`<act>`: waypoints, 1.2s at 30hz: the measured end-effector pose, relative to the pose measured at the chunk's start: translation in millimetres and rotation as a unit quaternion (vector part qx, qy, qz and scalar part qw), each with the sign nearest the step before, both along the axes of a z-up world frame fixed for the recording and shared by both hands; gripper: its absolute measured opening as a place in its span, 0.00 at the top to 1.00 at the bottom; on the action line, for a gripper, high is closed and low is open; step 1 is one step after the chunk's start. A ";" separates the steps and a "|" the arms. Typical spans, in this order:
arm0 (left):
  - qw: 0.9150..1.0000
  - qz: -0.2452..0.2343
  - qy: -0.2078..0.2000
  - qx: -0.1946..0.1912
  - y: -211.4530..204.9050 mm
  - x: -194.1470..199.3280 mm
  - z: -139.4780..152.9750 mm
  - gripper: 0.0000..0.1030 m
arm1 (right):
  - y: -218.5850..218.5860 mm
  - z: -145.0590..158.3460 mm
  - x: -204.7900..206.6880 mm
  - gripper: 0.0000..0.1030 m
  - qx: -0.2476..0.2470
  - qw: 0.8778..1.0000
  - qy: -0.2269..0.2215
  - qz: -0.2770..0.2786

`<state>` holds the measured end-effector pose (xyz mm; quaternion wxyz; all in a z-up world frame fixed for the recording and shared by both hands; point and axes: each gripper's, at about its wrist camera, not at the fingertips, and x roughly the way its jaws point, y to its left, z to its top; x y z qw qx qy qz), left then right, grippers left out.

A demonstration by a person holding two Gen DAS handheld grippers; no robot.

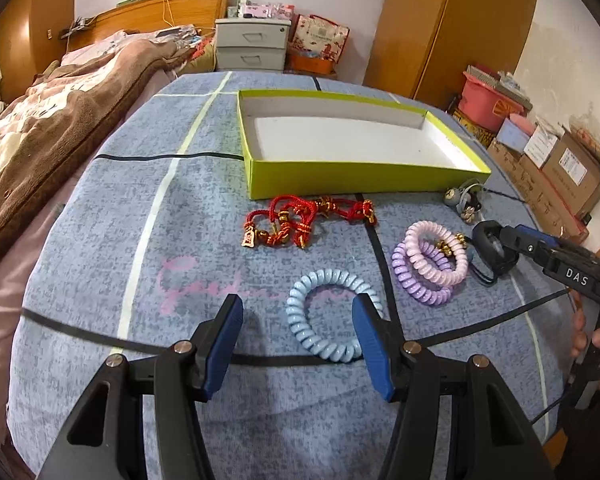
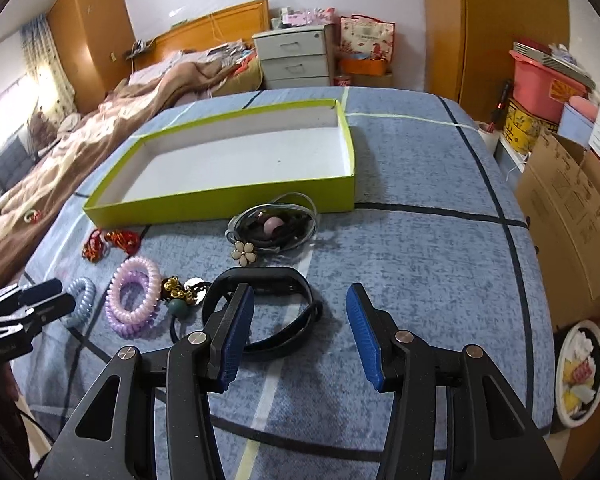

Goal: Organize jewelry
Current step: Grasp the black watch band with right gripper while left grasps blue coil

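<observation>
My left gripper point(image 1: 298, 312) is open just above the cloth. Its right finger overlaps the right side of a light blue coil hair tie point(image 1: 320, 280), and the left finger stands clear of it. A pink and a purple coil tie point(image 1: 432, 268) lie stacked to the right, and red cord bracelets point(image 1: 296, 220) lie in front of the empty green box point(image 1: 340, 178). My right gripper point(image 2: 300, 296) is open over a black wristband point(image 2: 276, 272), its left finger across the band's loop. Grey hair ties with a flower point(image 2: 244, 256) lie near the box point(image 2: 220, 198).
Everything lies on a blue-grey checked cloth point(image 1: 100, 240). A bed with a brown blanket point(image 1: 40, 128) is on the left, with drawers point(image 1: 252, 44) behind it. Cardboard boxes point(image 2: 568, 216) and a plate point(image 2: 580, 372) stand past the right edge. A gold bead charm point(image 2: 176, 286) lies beside the band.
</observation>
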<state>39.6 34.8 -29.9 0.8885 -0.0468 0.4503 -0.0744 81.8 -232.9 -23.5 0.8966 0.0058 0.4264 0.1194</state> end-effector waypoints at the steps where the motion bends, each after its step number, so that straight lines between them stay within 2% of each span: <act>1: 1.000 -0.003 -0.001 0.006 -1.0 1.6 -1.0 0.43 | 0.3 -0.7 0.7 0.52 -0.005 1.000 0.001 0.001; 3: 1.000 -0.007 -0.003 0.026 -2.8 4.3 -3.3 0.43 | -0.1 -2.3 0.3 0.53 -0.007 1.000 0.005 0.005; 4: 0.999 -0.010 -0.006 0.035 -3.8 4.8 -3.2 0.43 | -0.3 -3.3 0.7 0.55 -0.006 1.000 0.008 0.005; 5: 0.999 -0.013 -0.007 0.039 -4.4 5.4 -3.7 0.45 | 0.0 -4.8 1.3 0.62 -0.007 1.000 0.011 0.007; 7: 0.999 -0.020 -0.011 0.043 -5.3 5.5 -3.8 0.48 | 0.9 -6.7 3.2 0.66 -0.012 1.000 0.015 0.008; 10: 0.998 -0.030 -0.016 0.056 -6.5 7.0 -3.6 0.57 | 0.6 -7.0 2.3 0.67 -0.015 1.000 0.015 0.008; 12: 0.997 -0.034 -0.015 0.060 -6.5 8.0 -2.5 0.64 | 0.1 -7.0 1.8 0.78 -0.013 1.000 0.015 0.009; 17: 0.997 -0.047 -0.018 0.062 -10.2 8.2 -2.2 0.74 | -0.5 -7.5 0.8 0.83 -0.012 1.000 0.016 0.004; 20: 0.996 -0.058 -0.018 0.061 -12.5 8.6 -1.6 0.88 | -2.1 -5.3 -1.8 0.86 -0.008 1.000 0.011 0.001; 23: 0.996 -0.061 -0.018 0.059 -13.1 10.3 -1.1 0.90 | -5.2 -3.5 -3.8 0.87 -0.005 1.000 0.007 -0.004; 29: 0.997 -0.062 -0.021 0.030 -9.7 9.8 1.7 0.90 | -10.1 4.1 -7.9 0.87 0.014 1.000 -0.007 -0.011; 36: 0.997 -0.058 -0.042 0.009 -6.3 7.7 15.7 0.90 | -11.9 10.9 -9.6 0.87 0.033 0.999 -0.015 -0.013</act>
